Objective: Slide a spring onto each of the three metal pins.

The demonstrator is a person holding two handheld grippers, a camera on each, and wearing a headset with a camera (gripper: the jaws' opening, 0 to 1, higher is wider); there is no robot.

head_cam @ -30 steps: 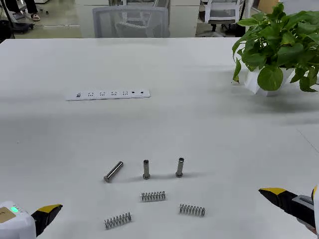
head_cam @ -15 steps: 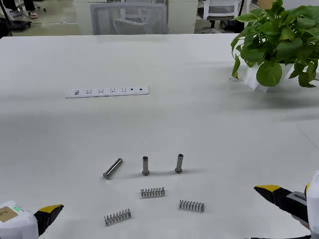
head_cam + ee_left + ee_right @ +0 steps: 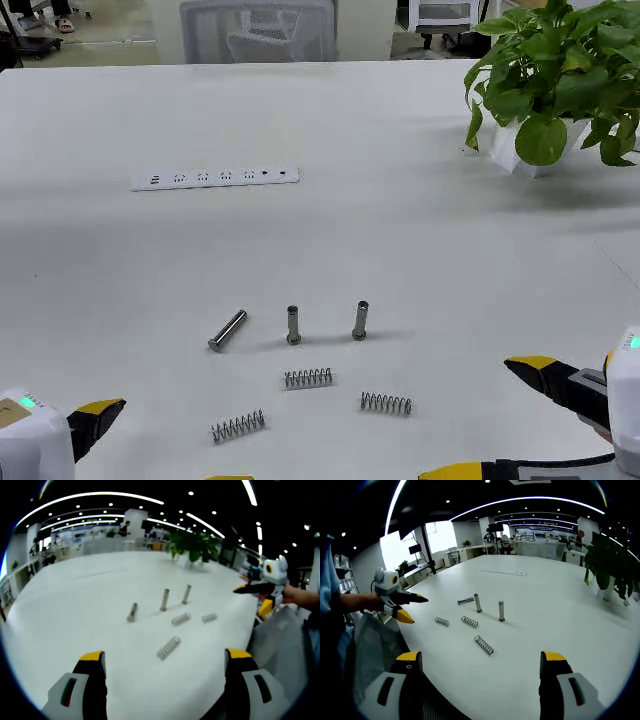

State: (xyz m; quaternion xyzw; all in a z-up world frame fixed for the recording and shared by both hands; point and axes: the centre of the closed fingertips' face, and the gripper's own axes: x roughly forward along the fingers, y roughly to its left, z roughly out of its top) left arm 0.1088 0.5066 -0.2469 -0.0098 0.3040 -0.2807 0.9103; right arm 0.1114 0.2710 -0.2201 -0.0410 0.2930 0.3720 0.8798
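Task status: not begun, as far as can be seen. No spring is seated on any pin, so all three placements are left to do.
Pins: three short silvery metal pins are set in a row on the white tabletop (image 3: 120, 290). The left pin (image 3: 227, 330) is lying on its side. The middle pin (image 3: 293, 325) and the right pin (image 3: 360, 320) are standing upright.
Springs: three small steel coil springs are lying flat on the person's side of the pins, apart from them and from one another. These are the left spring (image 3: 238, 426), the middle spring (image 3: 308, 378) just in front of the middle pin, and the right spring (image 3: 386, 403).
Left tool: the left gripper (image 3: 165, 656) is held low at the near table edge. Its yellow-tipped jaws are spread wide and nothing is held.
Right tool: the right gripper (image 3: 480, 656) is held likewise on the opposite side, jaws spread wide and empty.
Remaining work, judged: one spring is to be picked up and threaded per pin. The left pin will probably have to be stood up or held first.
Cut off: in the head view both grippers are clipped by the frame edges.
Hard to make out: the pin ends and the spring bore are too small for fit to be judged.
Surroundings: a white power strip (image 3: 215, 178) and a green potted plant (image 3: 555, 70) are well apart from the work.
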